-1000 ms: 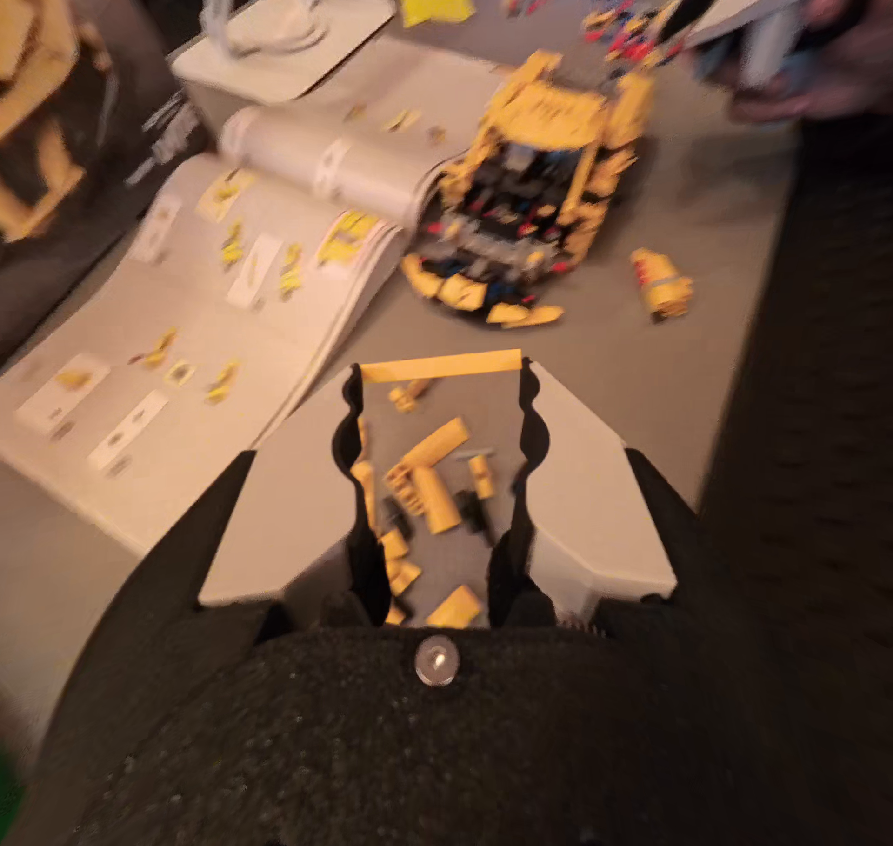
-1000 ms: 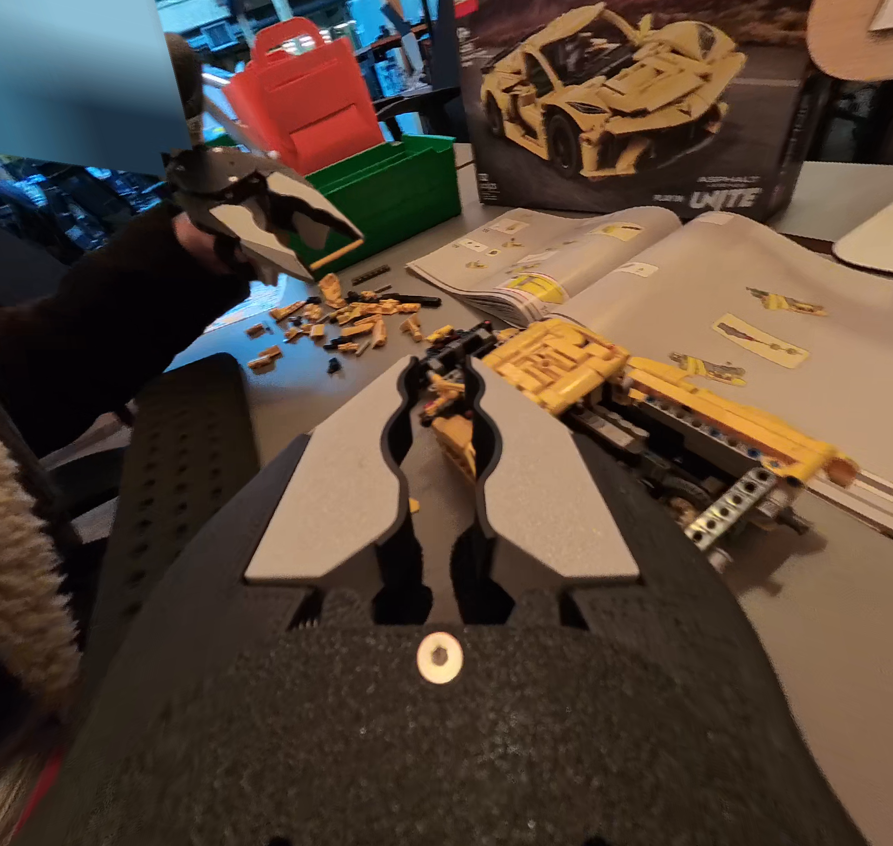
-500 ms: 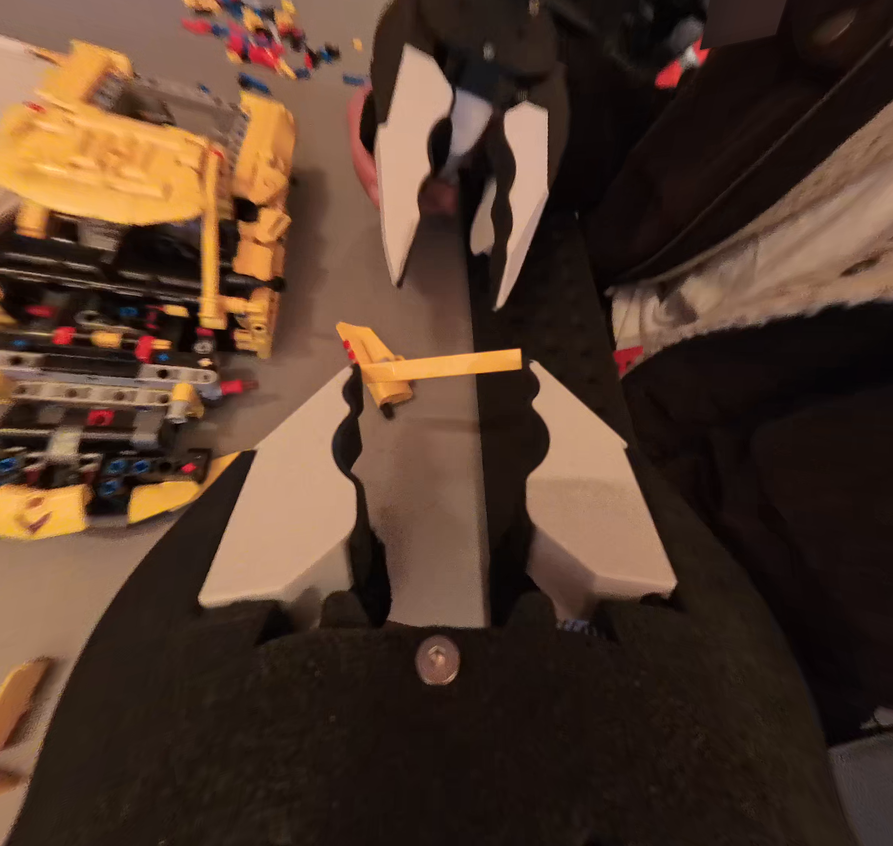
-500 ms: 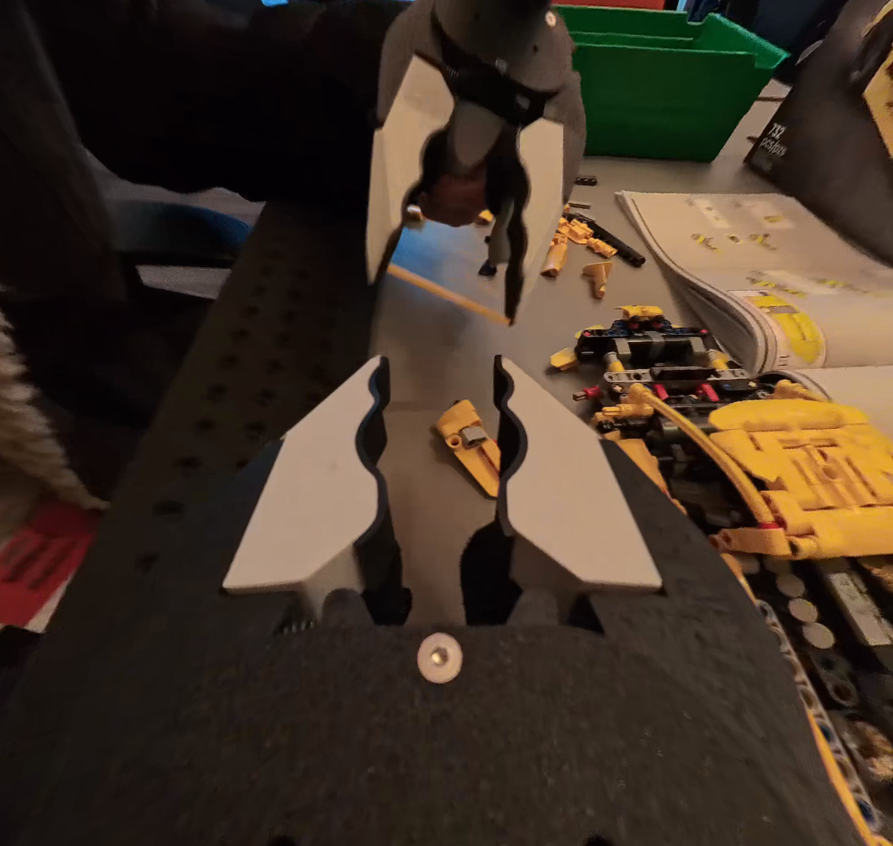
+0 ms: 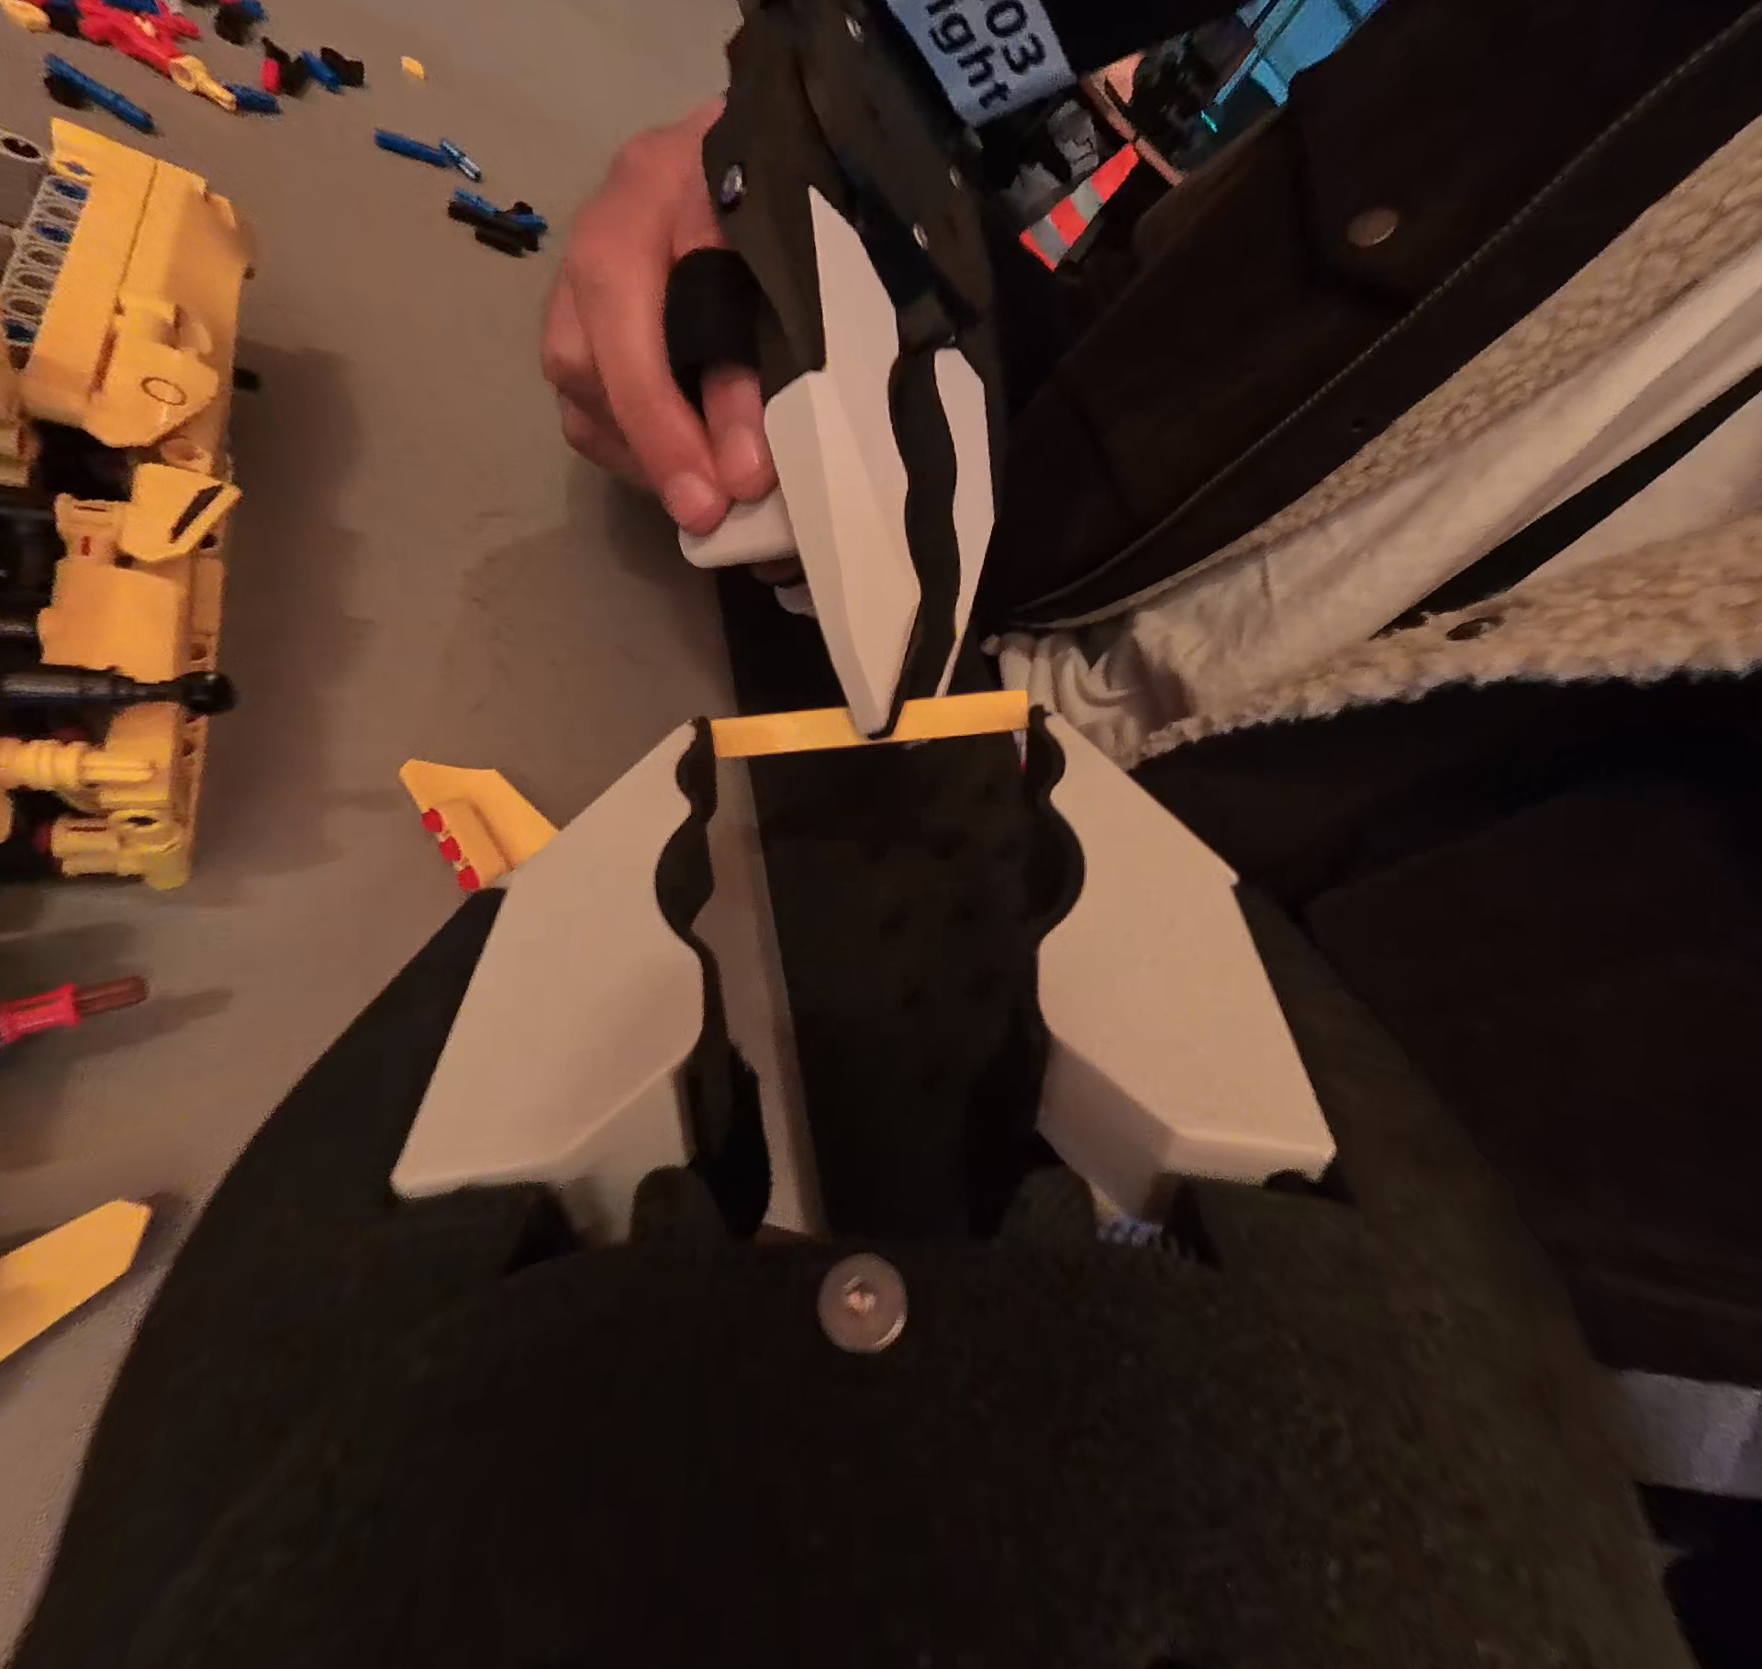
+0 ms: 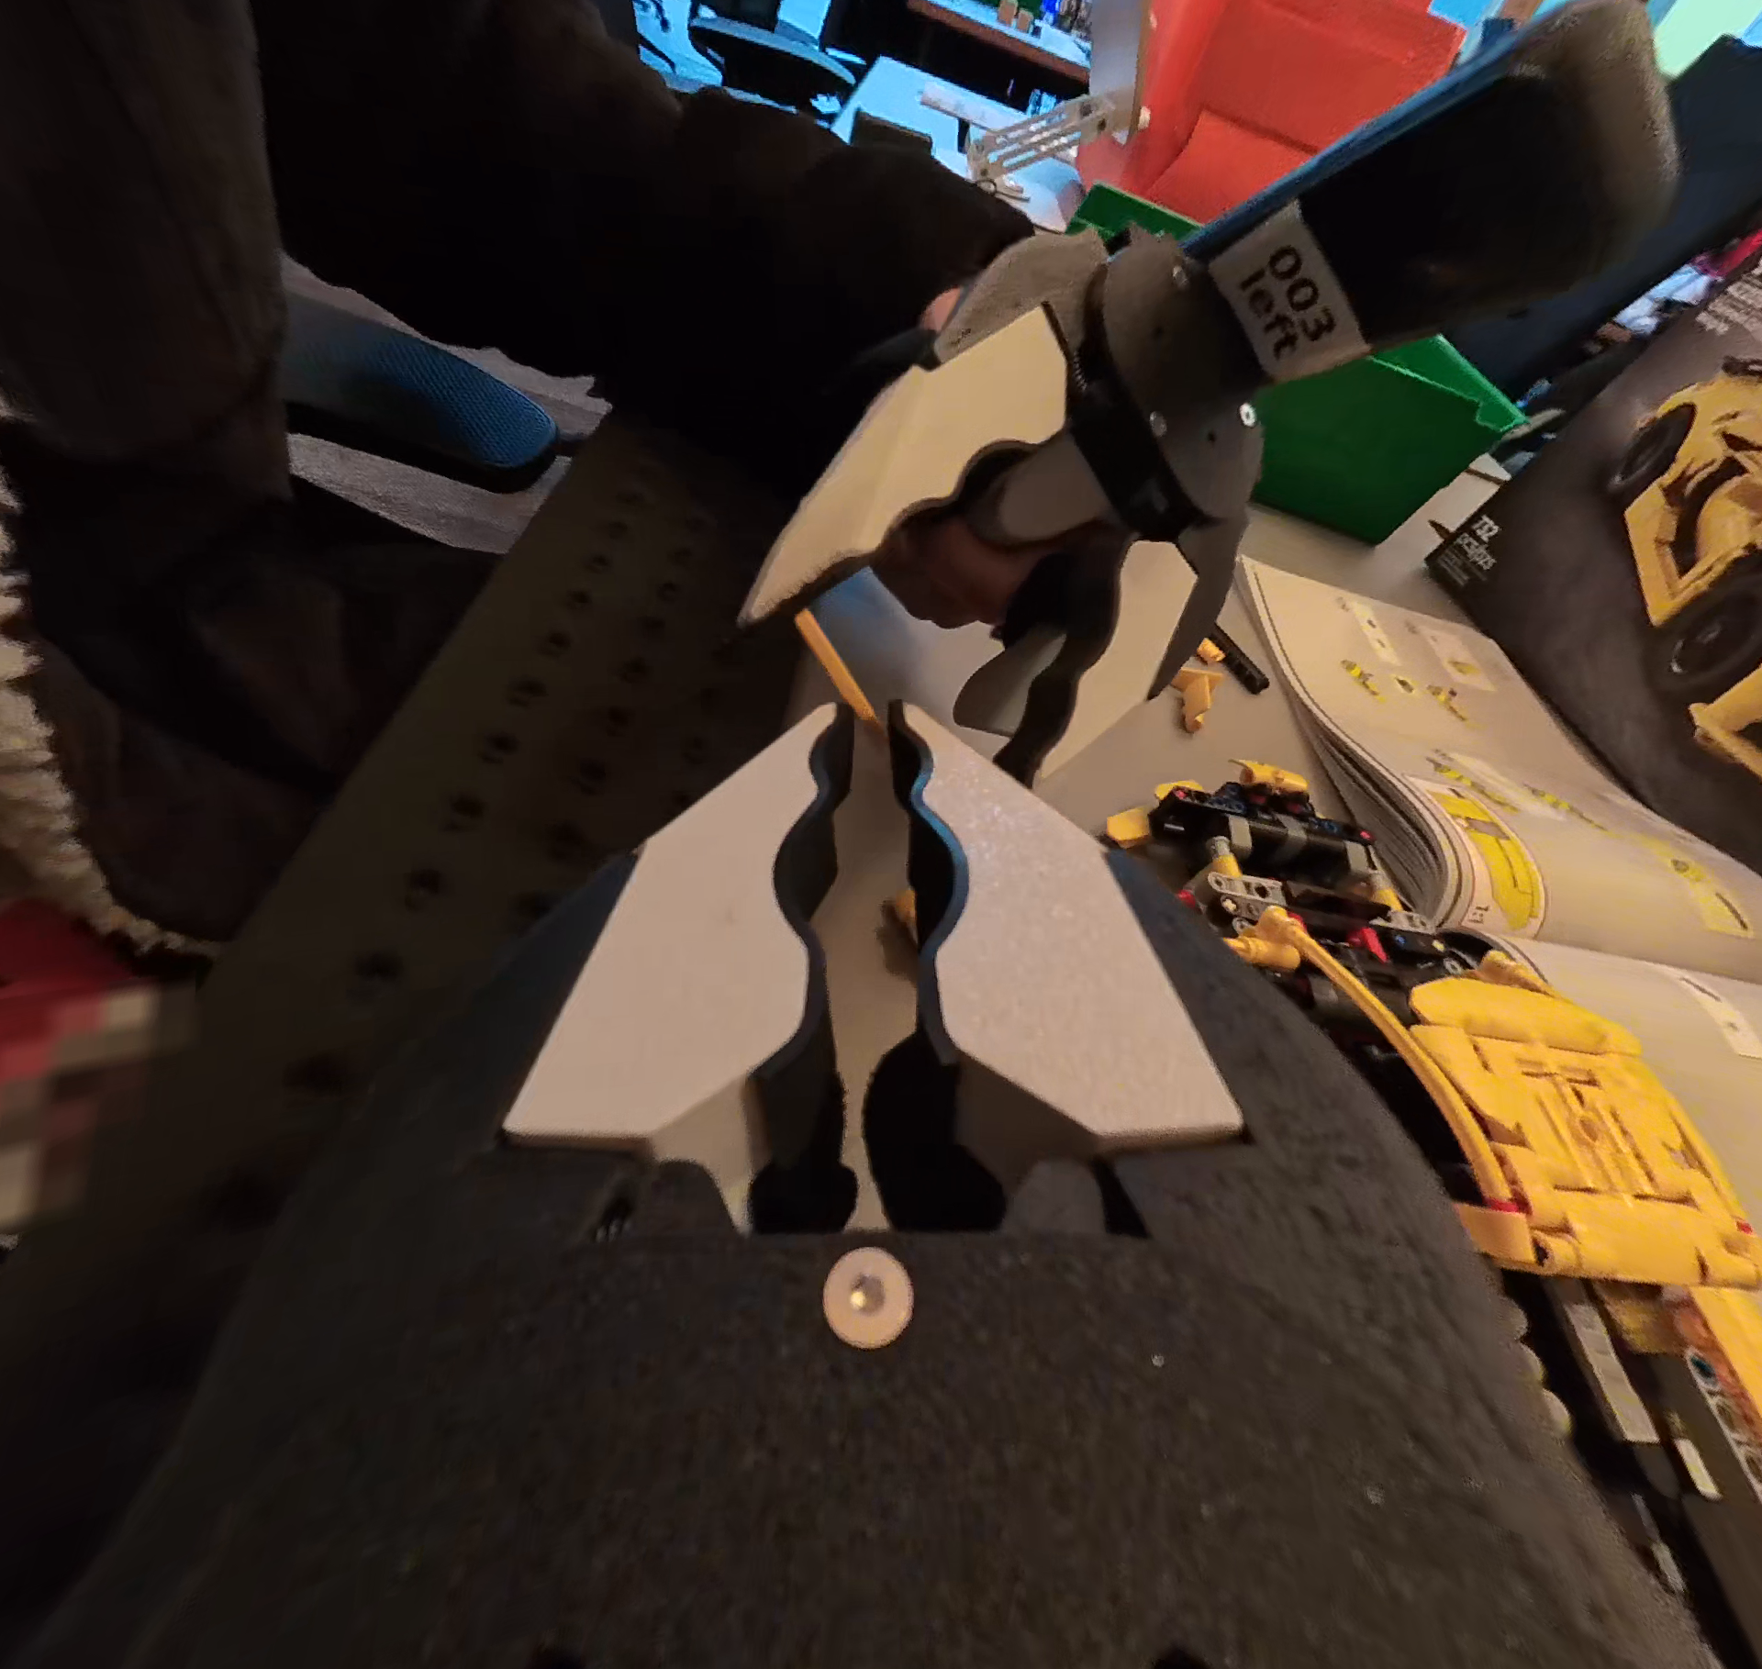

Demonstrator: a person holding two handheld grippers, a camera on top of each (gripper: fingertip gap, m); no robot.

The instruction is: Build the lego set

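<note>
L gripper point(image 5: 870, 725) fingers span thin yellow strip point(image 5: 782, 733) end-to-end, R gripper point(image 5: 891, 720) fingers pinching its middle from 12 o'clock — light, bendy, so hold near ends.

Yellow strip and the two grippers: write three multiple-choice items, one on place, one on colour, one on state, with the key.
1. Where is the yellow strip?
A. On the manual
B. Spanning the left gripper jaws
C. In a bin

2. What colour are the pins on the loose yellow panel?
A. Red
B. Blue
C. Green

3. How do the right gripper jaws stand?
A. Wide open
B. Out of view
C. Closed on the strip

Key: B, the strip bridges the tips; A, red studs line the panel's edge; C, the tips pinch the strip's middle.
</note>
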